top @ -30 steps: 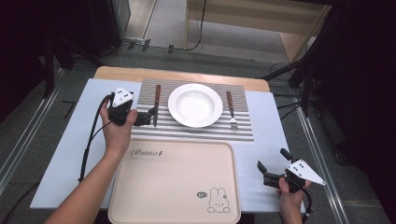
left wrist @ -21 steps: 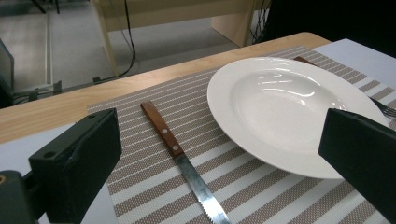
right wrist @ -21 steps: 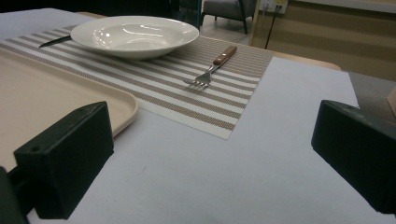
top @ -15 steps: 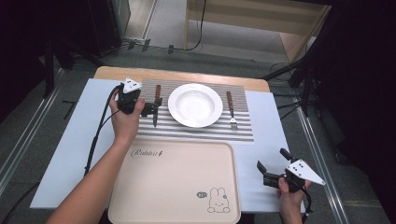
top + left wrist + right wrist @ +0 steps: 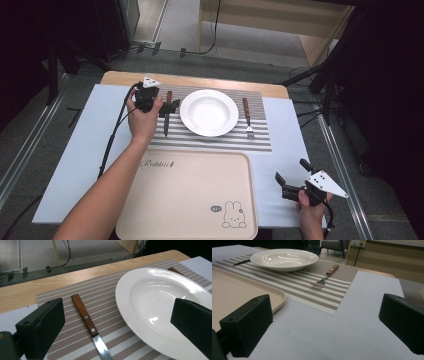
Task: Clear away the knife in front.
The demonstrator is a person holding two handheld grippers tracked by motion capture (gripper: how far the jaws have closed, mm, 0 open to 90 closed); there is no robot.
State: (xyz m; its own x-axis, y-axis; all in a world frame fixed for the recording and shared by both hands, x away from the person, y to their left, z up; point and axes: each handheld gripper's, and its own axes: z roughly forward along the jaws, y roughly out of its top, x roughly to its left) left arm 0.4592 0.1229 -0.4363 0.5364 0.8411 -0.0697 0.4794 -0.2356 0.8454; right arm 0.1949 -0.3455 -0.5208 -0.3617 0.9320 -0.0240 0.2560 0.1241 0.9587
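Left gripper [image 5: 169, 106] has slid over to the knife [image 5: 85, 317], fingers wide, gripping nothing. Right gripper [image 5: 290, 184] waits open. Nothing lifted yet

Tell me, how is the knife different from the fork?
The knife lies left of the white plate; the fork lies right of it. The knife ends in a flat blade, the fork in prongs. The open left tool hovers at the knife; the fork has none nearby. Both have brown wooden handles and rest on the striped placemat.

1 knife [image 5: 167, 111], 1 plate [image 5: 209, 112], 1 fork [image 5: 247, 118], 1 tray [image 5: 185, 195].
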